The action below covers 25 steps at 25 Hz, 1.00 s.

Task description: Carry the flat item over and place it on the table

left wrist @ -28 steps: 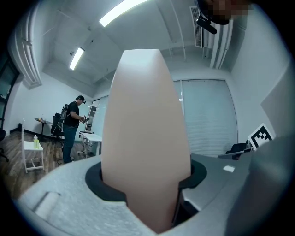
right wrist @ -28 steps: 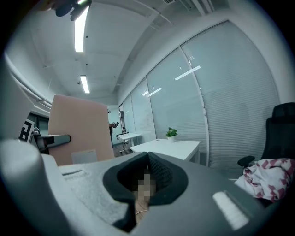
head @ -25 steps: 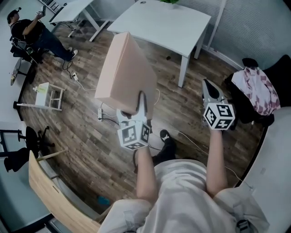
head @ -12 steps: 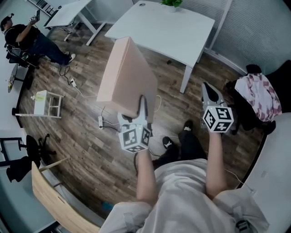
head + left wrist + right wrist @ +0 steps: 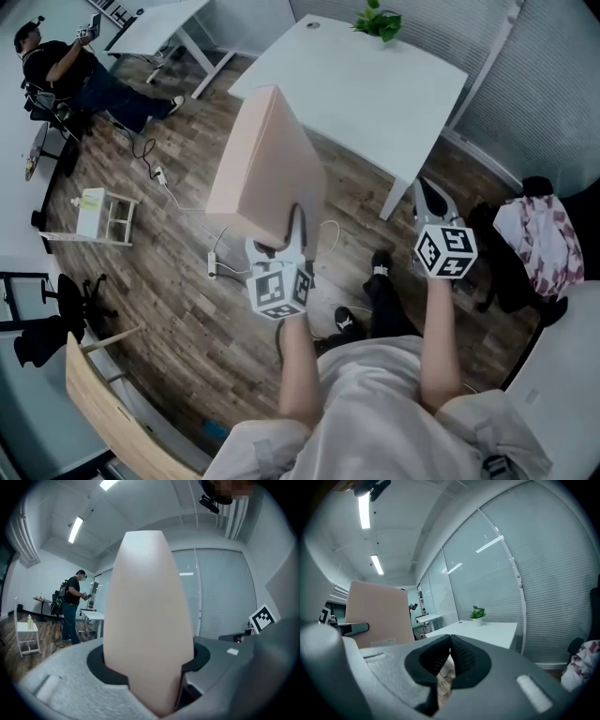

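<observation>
A flat pale pink panel [image 5: 267, 164] stands upright on its edge above the wooden floor, and my left gripper [image 5: 286, 230] is shut on its lower edge. In the left gripper view the pink panel [image 5: 147, 616] fills the space between the jaws. The white table [image 5: 361, 89] lies ahead, just beyond the panel's top. My right gripper [image 5: 429, 200] hangs to the right of the panel, jaws together with nothing in them. From the right gripper view the pink panel [image 5: 377, 613] shows at left and the white table [image 5: 480, 632] lies ahead.
A small potted plant [image 5: 378, 19] stands at the table's far edge. Dark chair with a patterned cloth [image 5: 534, 239] at right. Cables and a small white stool [image 5: 103, 211] on the floor at left. A person [image 5: 75, 66] sits far left by another white desk [image 5: 164, 21].
The white table has drawn nearer and lower in the head view as I walk toward it. The pink panel stays in the left gripper; the right gripper keeps its place beside it.
</observation>
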{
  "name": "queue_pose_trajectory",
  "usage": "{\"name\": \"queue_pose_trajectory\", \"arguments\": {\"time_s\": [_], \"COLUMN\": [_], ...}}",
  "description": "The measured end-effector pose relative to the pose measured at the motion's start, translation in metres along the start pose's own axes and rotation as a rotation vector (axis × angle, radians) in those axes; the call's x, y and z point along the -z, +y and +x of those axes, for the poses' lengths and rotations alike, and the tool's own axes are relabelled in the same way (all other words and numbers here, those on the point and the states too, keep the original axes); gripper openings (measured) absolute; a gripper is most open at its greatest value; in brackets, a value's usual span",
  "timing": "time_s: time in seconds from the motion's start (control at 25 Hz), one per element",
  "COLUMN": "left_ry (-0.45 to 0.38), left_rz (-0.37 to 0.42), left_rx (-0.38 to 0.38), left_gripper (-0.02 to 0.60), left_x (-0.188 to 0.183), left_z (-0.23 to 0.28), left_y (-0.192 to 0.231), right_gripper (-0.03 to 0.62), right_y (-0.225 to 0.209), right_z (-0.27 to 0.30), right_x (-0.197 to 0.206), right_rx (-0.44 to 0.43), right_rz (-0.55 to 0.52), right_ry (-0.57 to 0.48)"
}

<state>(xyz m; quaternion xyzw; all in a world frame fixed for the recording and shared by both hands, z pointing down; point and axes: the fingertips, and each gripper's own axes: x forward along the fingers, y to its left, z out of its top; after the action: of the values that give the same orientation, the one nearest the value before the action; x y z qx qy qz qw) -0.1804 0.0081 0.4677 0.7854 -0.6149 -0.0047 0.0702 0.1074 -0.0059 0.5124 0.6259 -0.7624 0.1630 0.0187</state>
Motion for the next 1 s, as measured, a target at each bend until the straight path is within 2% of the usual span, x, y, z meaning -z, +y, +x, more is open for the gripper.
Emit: {"name": "queue_pose_trajectory", "arguments": {"time_s": [0.4, 0.72, 1.0], "left_ry": [0.019, 0.028, -0.002], "left_rz": [0.034, 0.059, 0.058], "left_rx": [0.040, 0.048, 0.033], "left_gripper": [0.290, 0.290, 0.290], "left_x": [0.001, -0.008, -0.021], "left_z": [0.092, 0.150, 0.184], "left_y": [-0.043, -0.067, -0.080], "right_gripper": [0.002, 0.002, 0.002], "right_y": [-0.066, -0.101, -0.122], "right_z": [0.066, 0.107, 0.140], "right_x": [-0.023, -0.044, -0.065], "right_rx": [0.003, -0.012, -0.046], "right_rz": [0.043, 0.060, 0.053], "right_ry": [-0.010, -0.014, -0.027]}}
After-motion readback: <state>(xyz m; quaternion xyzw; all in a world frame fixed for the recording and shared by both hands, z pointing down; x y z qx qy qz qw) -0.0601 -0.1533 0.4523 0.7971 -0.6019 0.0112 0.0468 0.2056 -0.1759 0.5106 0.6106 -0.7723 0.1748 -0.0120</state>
